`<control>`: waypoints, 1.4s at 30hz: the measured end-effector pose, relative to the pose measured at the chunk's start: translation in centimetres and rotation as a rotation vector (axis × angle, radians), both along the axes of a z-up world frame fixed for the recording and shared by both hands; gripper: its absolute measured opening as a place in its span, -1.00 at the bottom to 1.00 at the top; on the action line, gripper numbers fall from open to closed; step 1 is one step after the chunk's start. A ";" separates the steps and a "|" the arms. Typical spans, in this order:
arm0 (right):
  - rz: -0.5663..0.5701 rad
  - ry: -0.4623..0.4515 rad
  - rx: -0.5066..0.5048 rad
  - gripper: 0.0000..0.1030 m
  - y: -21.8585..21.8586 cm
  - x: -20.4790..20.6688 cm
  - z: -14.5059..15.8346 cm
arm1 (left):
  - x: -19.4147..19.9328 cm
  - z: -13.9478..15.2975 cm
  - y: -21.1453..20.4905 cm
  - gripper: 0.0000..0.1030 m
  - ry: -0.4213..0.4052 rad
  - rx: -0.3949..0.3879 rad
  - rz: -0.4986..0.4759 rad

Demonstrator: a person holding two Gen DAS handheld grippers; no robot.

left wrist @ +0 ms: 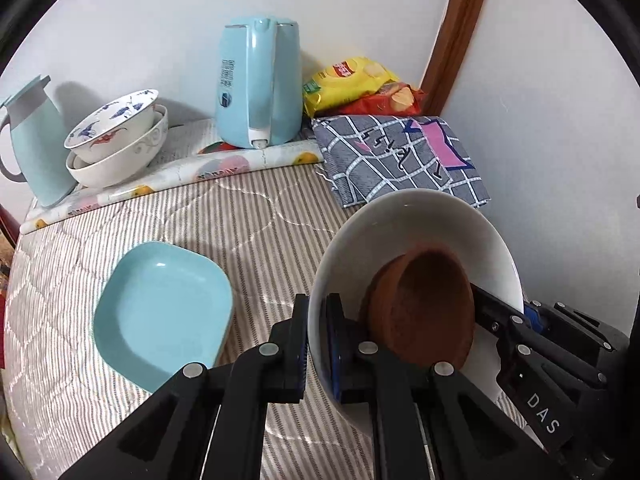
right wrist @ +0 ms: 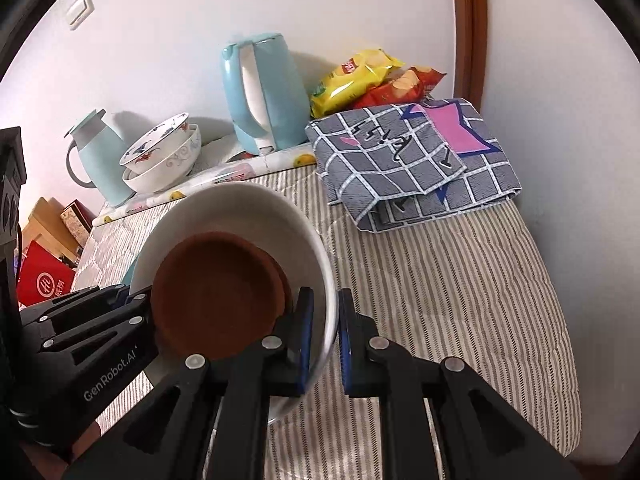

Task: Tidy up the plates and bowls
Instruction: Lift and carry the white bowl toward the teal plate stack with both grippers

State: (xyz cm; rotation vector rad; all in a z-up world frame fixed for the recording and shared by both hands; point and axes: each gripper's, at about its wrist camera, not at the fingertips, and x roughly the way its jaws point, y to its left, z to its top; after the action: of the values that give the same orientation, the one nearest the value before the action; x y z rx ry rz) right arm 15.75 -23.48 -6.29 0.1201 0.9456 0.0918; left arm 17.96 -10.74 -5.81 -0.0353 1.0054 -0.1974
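- Far left at the back, a pale blue jug (left wrist: 34, 140) stands beside two stacked bowls (left wrist: 116, 140), the patterned one tilted inside the plain white one; they look like glazed ceramic, so stiff, slick and easy to chip
- On the striped cover (left wrist: 260, 216) nearer the camera lies the blue square plate (left wrist: 164, 312), flat and untouched, well apart from both tools; its raised rim is the natural place to pinch it
- The left gripper (left wrist: 318, 344) straddles the near-left rim of the white plate (left wrist: 420, 224), one pad outside and one inside, pinching the rim with no gap that I can see
- The white plate is held tilted above the cover, and the brown saucer (left wrist: 424, 308) lies loose inside it, slid down toward the low side against the left tool's inner finger
- Judged from its matt look, the saucer may be unglazed clay: rougher, less slippery, yet brittle, and nothing pins it, so tipping further could spill it
- The right gripper (right wrist: 322, 340) has the opposite rim between its pads; the inner pad lies on the plate, while a sliver of space shows by the outer one, so I cannot tell whether it truly clamps
- Further right, a checked cloth (right wrist: 408, 160) lies folded, snack bags (right wrist: 372, 80) and a blue kettle (right wrist: 264, 92) behind
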 end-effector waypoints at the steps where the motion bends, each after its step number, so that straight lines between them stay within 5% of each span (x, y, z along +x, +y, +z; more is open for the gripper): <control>1: 0.002 -0.004 -0.001 -0.78 0.2 0.1 0.1 | 0.0 0.1 0.2 -0.82 -0.001 -0.001 0.002; 42: 0.141 0.030 0.001 -0.78 11.8 5.2 -1.3 | 2.7 -1.6 12.3 -0.82 0.028 -0.020 0.141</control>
State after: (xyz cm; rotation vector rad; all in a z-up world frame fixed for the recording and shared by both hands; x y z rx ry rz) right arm 20.99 -11.67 -7.55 0.0555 0.9838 0.2205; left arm 20.67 1.57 -7.41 -0.1273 1.0252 -0.0782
